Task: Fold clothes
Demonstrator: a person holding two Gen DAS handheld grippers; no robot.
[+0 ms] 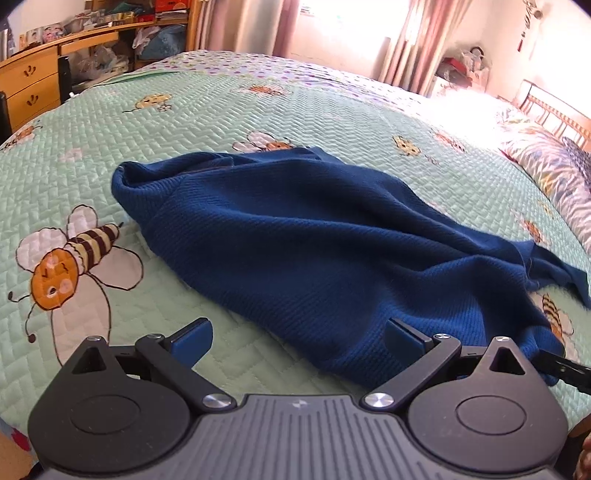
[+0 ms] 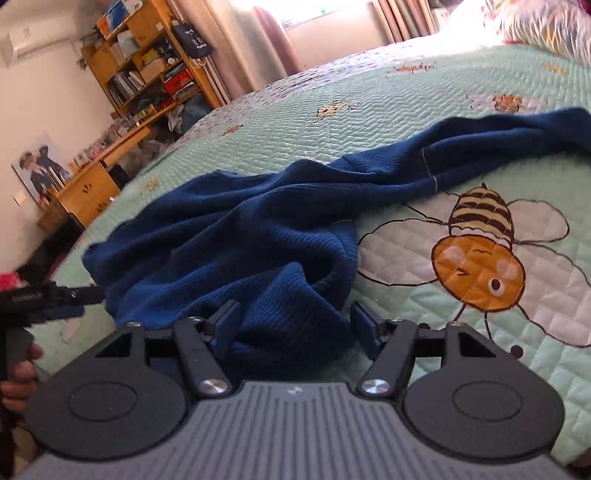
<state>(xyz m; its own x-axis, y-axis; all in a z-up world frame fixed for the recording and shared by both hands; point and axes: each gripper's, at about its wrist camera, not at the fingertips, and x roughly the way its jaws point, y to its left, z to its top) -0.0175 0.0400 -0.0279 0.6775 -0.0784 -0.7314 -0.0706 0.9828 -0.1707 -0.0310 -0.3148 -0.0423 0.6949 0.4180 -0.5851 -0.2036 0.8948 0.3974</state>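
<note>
Both grippers stand spread: the left gripper grips nothing, its right finger over the blue sweater; the right gripper straddles a bunched fold unpinched.

Daylight from the curtained window blows out the far bed; fisheye edges bend, slightly blurred.
</note>
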